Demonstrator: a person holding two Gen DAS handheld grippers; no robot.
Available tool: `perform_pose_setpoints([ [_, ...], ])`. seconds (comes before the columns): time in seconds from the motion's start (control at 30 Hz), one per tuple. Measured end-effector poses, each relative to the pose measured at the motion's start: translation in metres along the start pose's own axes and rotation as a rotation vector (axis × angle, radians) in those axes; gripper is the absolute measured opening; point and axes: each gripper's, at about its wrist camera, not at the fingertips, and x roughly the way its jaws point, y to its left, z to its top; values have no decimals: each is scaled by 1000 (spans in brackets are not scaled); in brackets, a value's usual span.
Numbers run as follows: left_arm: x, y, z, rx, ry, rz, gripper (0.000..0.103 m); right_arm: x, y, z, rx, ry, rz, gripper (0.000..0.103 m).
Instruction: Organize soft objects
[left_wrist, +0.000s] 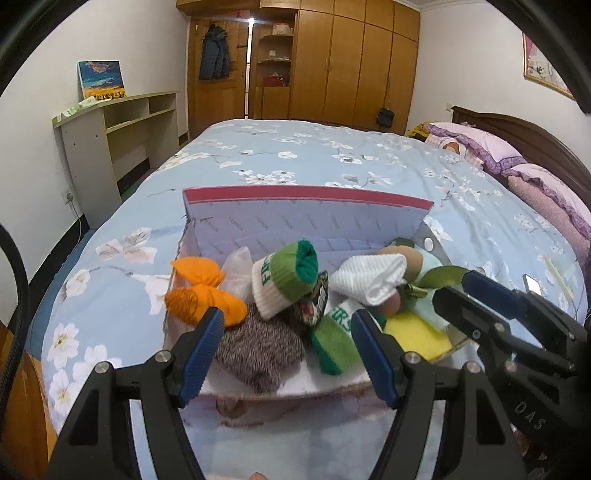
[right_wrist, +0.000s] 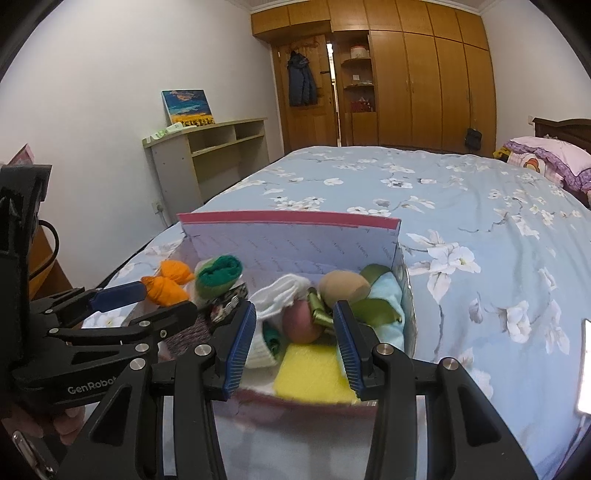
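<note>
Socks and other soft things sit heaped in the open box (left_wrist: 306, 221) on the bed (left_wrist: 295, 158), its lid (right_wrist: 288, 236) standing up at the far side. At the box's left end you have the orange bundle (left_wrist: 201, 291) leaning over the rim, with a grey knit piece (left_wrist: 255, 347) near you beside it. In the middle stands a white-and-green sock roll (left_wrist: 284, 282); a second green one (left_wrist: 332, 339) lies nearer. Toward the right come the white sock (left_wrist: 373, 277), a tan ball (right_wrist: 343, 286), a pinkish ball (right_wrist: 303, 325), green ribbon (right_wrist: 376, 306) and pale blue cloth (right_wrist: 388, 299), with the yellow sponge (right_wrist: 314, 376) at the near right corner. Your left gripper (left_wrist: 286, 354) hangs just above the near edge with its jaws wide apart and nothing between them. Your right gripper (right_wrist: 293, 347) hovers above the right half, jaws partly apart; the pads touch nothing, though the pinkish ball and sponge show through the gap.
</note>
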Motion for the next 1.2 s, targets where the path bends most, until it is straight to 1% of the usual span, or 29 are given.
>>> perform_pose_setpoints([
  [0.23,-17,-2,-16,0,8,14,75,-15,12,-15,-9,6,2,45],
  [0.5,-25,-5,-36,-3,24,22,75,-25,12,-34,24,19,-10,45],
  [0.83,-16,-6,-54,-18,73,18,75,-22,12,-53,50,58,-27,45],
  [1.2,-8,-5,-58,-21,90,25,75,-14,10,-61,71,86,-30,45],
])
